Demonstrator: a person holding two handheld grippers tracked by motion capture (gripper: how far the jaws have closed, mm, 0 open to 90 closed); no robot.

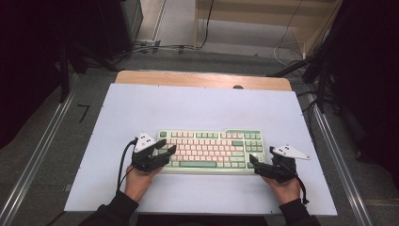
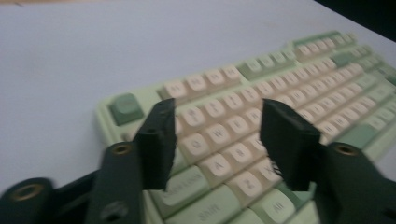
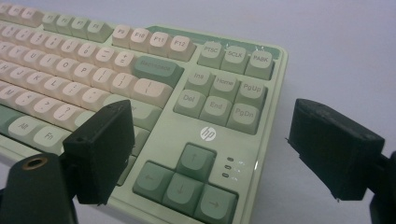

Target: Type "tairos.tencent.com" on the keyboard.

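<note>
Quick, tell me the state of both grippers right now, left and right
Left gripper: open, holding nothing, jaws apart above the left end of the keyboard.
Right gripper: open wide, holding nothing, jaws either side of the keyboard's right end.

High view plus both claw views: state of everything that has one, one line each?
Green and cream mechanical keyboard: flat on the white table sheet, keys up, not lifted.
Left claw: open, jaws spread above the keyboard's left-end keys, nothing gripped.
Right claw: open wide, jaws straddling the keyboard's right end at the arrow keys, pads not pressing on it.
</note>
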